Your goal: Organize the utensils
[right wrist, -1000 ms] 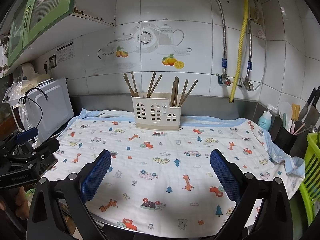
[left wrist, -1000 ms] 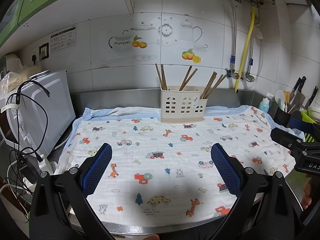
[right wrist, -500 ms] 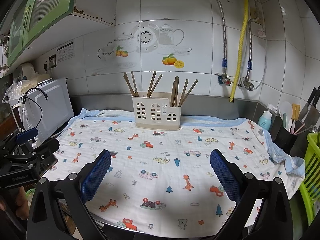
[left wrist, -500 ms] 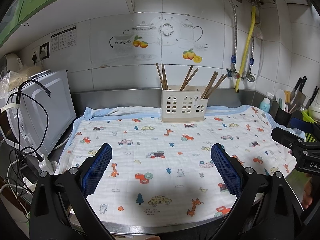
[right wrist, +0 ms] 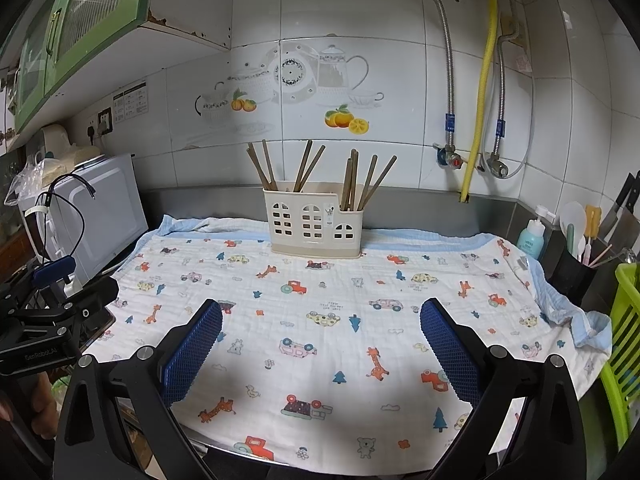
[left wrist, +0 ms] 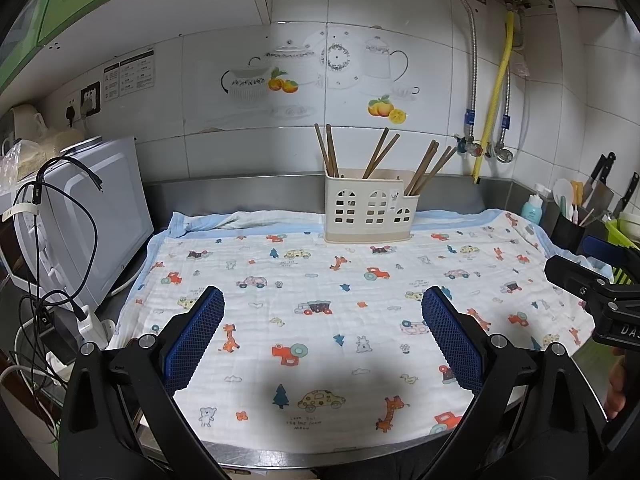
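A cream plastic utensil holder [left wrist: 370,210] stands at the back of the counter on a printed cloth [left wrist: 340,304]; it also shows in the right wrist view [right wrist: 316,224]. Several brown chopsticks [left wrist: 378,158] stand in its compartments, also seen in the right wrist view [right wrist: 352,178]. My left gripper [left wrist: 322,344] is open and empty, low over the cloth's front. My right gripper [right wrist: 320,348] is open and empty, also low over the front. Each gripper shows at the edge of the other's view.
A white microwave [left wrist: 92,216] with cables stands at the left. At the right are a black pot of utensils [right wrist: 576,264], a blue soap bottle [right wrist: 532,236], knives and a green basket [right wrist: 624,344]. Pipes and a yellow hose [right wrist: 480,96] run down the tiled wall.
The left wrist view has shifted very slightly, the holder drifting a little to the right. The right gripper has not moved. Both stay open.
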Available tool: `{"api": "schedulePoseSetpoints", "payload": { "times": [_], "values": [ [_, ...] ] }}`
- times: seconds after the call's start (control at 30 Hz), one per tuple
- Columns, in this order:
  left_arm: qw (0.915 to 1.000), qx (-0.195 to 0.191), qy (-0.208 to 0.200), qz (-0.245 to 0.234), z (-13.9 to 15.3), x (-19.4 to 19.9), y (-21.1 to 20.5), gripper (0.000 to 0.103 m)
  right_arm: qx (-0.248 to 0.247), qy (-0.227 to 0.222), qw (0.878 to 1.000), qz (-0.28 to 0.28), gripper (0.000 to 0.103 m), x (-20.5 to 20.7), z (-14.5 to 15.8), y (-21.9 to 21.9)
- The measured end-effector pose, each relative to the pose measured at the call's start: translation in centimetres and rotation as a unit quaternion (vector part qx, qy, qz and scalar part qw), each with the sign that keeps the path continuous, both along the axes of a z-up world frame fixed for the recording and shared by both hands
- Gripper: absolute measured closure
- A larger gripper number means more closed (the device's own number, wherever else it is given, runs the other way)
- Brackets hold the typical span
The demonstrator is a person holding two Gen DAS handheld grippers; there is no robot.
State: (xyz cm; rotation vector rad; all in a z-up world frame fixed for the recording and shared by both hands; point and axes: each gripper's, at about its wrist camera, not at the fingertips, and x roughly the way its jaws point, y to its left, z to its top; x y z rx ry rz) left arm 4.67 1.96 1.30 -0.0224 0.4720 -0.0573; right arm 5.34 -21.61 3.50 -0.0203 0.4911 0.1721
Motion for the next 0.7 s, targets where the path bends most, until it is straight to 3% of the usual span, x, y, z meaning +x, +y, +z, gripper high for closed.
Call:
{"api": "schedulePoseSetpoints", "payload": {
  "times": [0.7],
  "values": [
    [1.0,0.006,-0.001,-0.004,-0.31,-0.2,-0.47,0.005,0.001,0.001,1.0,0.002,0.007,-0.02,-0.39,-0.03]
  ]
}}
